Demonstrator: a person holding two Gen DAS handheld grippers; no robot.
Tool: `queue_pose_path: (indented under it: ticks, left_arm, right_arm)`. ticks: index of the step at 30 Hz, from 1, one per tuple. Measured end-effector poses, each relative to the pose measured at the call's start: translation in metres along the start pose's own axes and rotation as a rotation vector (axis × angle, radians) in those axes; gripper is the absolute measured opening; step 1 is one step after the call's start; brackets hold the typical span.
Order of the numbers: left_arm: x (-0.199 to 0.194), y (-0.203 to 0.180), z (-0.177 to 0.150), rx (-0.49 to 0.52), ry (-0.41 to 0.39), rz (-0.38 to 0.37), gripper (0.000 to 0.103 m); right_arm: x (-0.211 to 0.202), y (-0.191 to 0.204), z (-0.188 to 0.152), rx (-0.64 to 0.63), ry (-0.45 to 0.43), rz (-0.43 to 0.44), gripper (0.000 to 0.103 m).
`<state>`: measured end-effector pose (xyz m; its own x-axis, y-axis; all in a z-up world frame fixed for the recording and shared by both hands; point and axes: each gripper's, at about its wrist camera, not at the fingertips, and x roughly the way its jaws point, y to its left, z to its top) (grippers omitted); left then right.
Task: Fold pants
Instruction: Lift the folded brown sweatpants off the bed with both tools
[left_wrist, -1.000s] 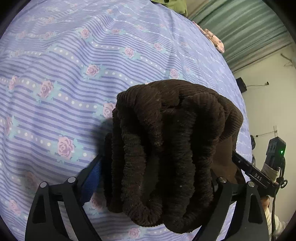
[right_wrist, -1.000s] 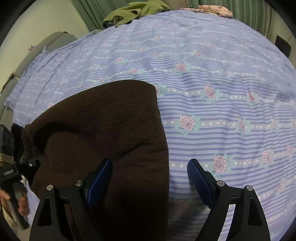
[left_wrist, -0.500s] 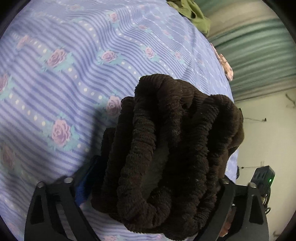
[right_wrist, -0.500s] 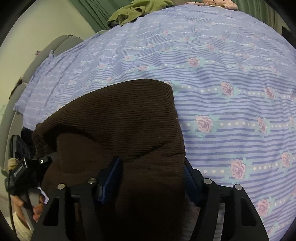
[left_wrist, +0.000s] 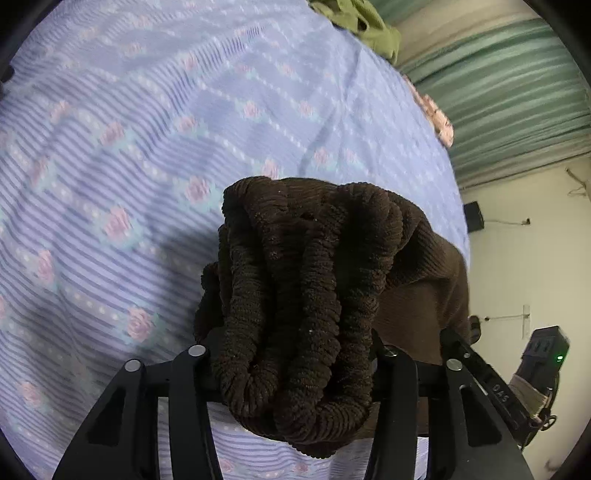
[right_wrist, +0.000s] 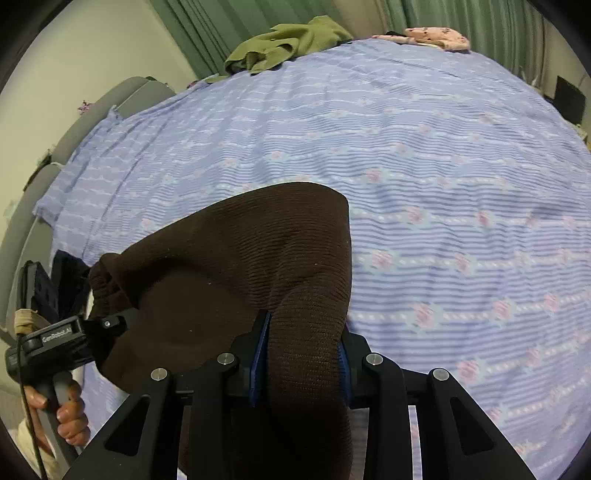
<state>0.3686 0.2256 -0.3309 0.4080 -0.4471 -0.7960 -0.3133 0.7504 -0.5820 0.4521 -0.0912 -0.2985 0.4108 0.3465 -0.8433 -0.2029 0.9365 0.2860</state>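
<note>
Closing on the bunched, ribbed waistband at lower centre of the left wrist view, the left gripper (left_wrist: 295, 354) has the dark brown corduroy pants (left_wrist: 306, 295) pressed between its fingers. The thick gathered folds hang above the striped, rose-patterned bedsheet (left_wrist: 129, 147). In the right wrist view, the right gripper (right_wrist: 301, 363) is closing on a smooth fold at lower centre, blue pads (right_wrist: 258, 358) pinching it; the cloth spreads toward the left edge.
</note>
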Motion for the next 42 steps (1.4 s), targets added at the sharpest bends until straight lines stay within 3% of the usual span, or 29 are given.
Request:
queue_pose_path:
  ticks: [2,4,6,10,14,15,16,19,22,30,37,42]
  left_arm:
    - [0.011,-0.003,0.000,0.028,0.004,0.040,0.060]
    - [0.011,-0.002,-0.002,0.037,-0.008,0.073,0.083]
    - [0.013,0.003,-0.005,0.040,-0.006,0.106,0.094]
    - [0.026,0.022,-0.011,-0.005,0.017,0.030,0.103]
    - [0.039,0.029,-0.011,-0.072,-0.006,-0.011,0.103]
    - [0.039,0.029,-0.010,-0.077,-0.009,-0.015,0.099]
    - [0.038,0.025,-0.008,-0.076,-0.009,-0.028,0.085]
    - [0.028,0.007,-0.003,-0.020,-0.017,-0.001,0.064]
    - [0.015,-0.010,-0.002,0.044,-0.026,0.041,0.056]
    - [-0.047,-0.053,-0.009,0.153,-0.101,0.061,0.053]
    - [-0.140,-0.101,-0.038,0.280,-0.187,0.026,0.053]
    - [-0.202,-0.126,-0.073,0.382,-0.238,-0.025,0.053]
  right_arm:
    - [0.006,-0.008,-0.006,0.011,0.021,-0.018,0.032]
    - [0.013,-0.015,-0.012,0.019,0.042,-0.021,0.032]
    - [0.021,-0.019,-0.014,0.009,0.052,-0.029,0.032]
    - [0.043,-0.025,-0.015,0.011,0.088,-0.046,0.032]
    - [0.058,-0.030,-0.015,-0.005,0.104,-0.042,0.034]
    - [0.059,-0.030,-0.015,-0.009,0.104,-0.040,0.034]
    - [0.061,-0.031,-0.015,-0.010,0.106,-0.036,0.034]
    - [0.058,-0.034,-0.014,0.002,0.104,-0.025,0.034]
    - [0.050,-0.028,-0.012,0.009,0.094,-0.025,0.032]
    - [-0.012,-0.006,-0.014,-0.007,0.021,-0.034,0.029]
    - [-0.121,0.029,-0.030,-0.023,-0.091,-0.042,0.029]
    - [-0.208,0.051,-0.065,0.014,-0.194,-0.069,0.029]
